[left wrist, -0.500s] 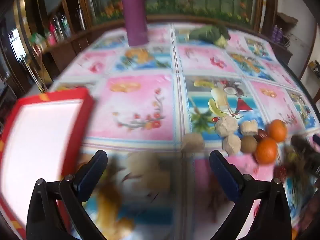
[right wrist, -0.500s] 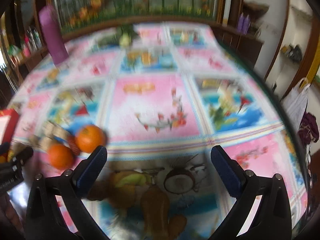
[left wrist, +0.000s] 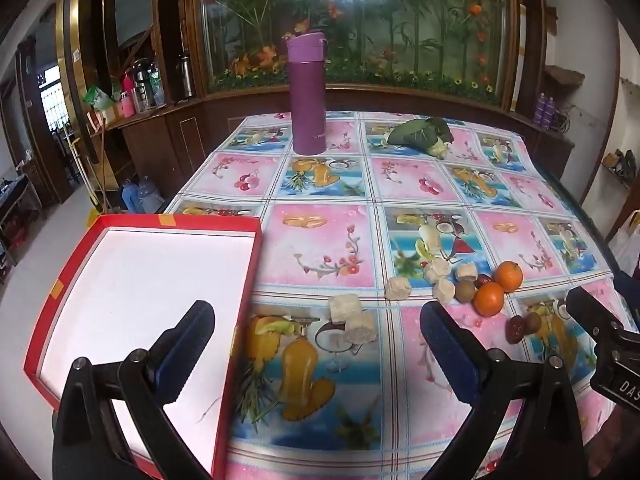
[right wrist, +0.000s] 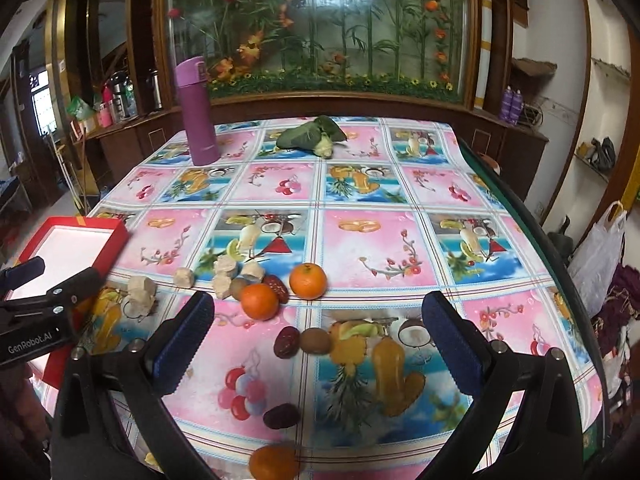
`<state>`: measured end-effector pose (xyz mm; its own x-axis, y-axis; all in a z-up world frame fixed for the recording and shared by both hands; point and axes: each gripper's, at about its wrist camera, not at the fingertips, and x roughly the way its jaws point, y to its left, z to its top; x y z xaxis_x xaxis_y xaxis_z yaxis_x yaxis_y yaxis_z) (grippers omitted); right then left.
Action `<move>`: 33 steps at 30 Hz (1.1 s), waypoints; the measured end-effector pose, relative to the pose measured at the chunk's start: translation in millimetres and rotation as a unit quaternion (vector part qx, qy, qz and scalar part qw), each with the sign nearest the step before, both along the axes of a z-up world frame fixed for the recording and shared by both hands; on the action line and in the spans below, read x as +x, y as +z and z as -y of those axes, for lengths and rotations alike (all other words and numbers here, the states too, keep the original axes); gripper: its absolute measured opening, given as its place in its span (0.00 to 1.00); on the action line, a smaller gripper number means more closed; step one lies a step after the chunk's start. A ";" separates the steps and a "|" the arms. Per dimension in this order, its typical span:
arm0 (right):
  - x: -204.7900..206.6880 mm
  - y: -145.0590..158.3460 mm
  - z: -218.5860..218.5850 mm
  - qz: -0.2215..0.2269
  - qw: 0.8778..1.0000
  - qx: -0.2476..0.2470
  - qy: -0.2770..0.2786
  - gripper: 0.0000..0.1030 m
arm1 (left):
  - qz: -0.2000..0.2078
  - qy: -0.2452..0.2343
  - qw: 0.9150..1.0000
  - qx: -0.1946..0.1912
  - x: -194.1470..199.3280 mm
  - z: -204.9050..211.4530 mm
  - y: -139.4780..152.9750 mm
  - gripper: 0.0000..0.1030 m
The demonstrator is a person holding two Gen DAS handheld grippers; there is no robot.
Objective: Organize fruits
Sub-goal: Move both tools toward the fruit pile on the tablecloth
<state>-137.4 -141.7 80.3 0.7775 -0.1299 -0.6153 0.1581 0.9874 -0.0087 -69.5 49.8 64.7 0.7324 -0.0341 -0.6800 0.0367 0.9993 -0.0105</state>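
- My left gripper (left wrist: 316,320) hung over the table, jaws wide apart, nothing between them.
- Red box (left wrist: 240,300) with white inside sat at left, one finger (left wrist: 188,340) over it.
- Two oranges (left wrist: 498,288) touched each other at right, beside a kiwi (left wrist: 465,290) and pale chunks (left wrist: 438,276).
- Purple flask (left wrist: 308,96) stood upright at the far edge, leafy vegetable (left wrist: 420,134) near it.
- Right gripper (left wrist: 600,332) showed at the right edge.

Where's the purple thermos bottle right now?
The purple thermos bottle stands upright at the far edge of the table, left of the leafy green vegetable in both wrist views, well beyond the red box.
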 end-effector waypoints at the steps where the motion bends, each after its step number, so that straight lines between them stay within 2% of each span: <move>1: -0.9 0.9 -2.5 0.001 1.000 -0.004 0.000 1.00 | 0.000 0.000 1.000 0.000 -1.1 -1.2 -0.7 0.99; 4: -3.3 3.9 -4.3 0.005 1.000 0.000 0.004 1.00 | 0.020 0.001 1.000 -0.016 -3.6 -2.8 0.7 0.99; 14: -3.5 0.1 -2.0 -0.004 1.000 0.009 0.008 1.00 | 0.010 0.001 1.000 0.002 -3.7 -2.3 0.3 0.99; 24: -4.6 -0.3 -4.4 -0.003 1.000 0.010 0.012 1.00 | 0.003 0.004 1.000 -0.001 -4.1 -2.7 -1.0 0.99; 33: -42.8 0.2 21.9 0.006 1.000 0.006 0.009 1.00 | 0.006 -0.019 1.000 0.002 -22.0 -18.7 -6.1 0.99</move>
<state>-180.2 -163.7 80.5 0.7872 -0.1087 -0.6070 0.1403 0.9901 0.0047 -91.5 68.5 58.6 0.7381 -0.0602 -0.6720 0.0752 0.9971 -0.0067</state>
